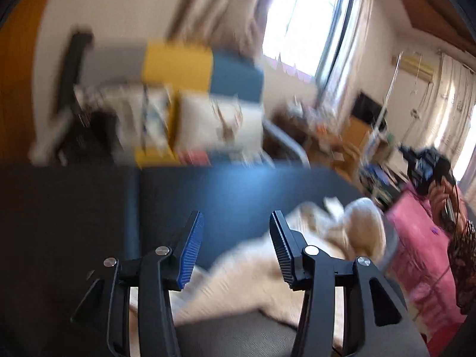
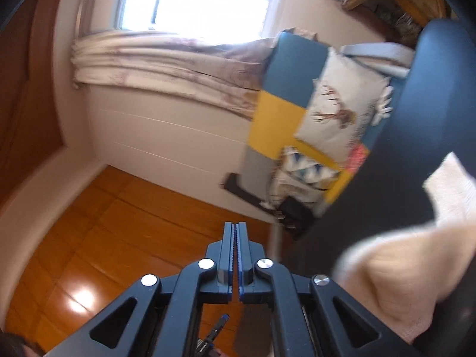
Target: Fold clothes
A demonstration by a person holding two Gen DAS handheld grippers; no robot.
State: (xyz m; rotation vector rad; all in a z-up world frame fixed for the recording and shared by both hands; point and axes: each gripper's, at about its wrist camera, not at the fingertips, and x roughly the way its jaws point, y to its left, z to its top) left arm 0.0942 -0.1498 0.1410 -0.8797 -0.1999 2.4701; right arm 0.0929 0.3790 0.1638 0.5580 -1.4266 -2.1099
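A cream knitted garment (image 1: 261, 273) lies crumpled on the dark blue table (image 1: 232, 190), and the picture is blurred. My left gripper (image 1: 236, 214) hovers above the garment's left end. It is open; only table surface shows between its blue ribbed pads (image 1: 190, 247). The garment runs under and to the right of the right finger. In the right wrist view my right gripper (image 2: 235, 224) is shut with nothing between the jaws. It points off the table toward the wooden floor and wall. The cream garment (image 2: 401, 270) lies to its right on the dark table (image 2: 410, 136).
A pink cloth (image 1: 416, 255) lies at the table's right end, next to a hand holding a black device (image 1: 428, 163). Behind the table stands a blue, yellow and grey sofa (image 1: 190, 68) with white cushions (image 2: 342, 101). Beyond it are a curtained window (image 2: 193, 0) and wooden floor (image 2: 119, 223).
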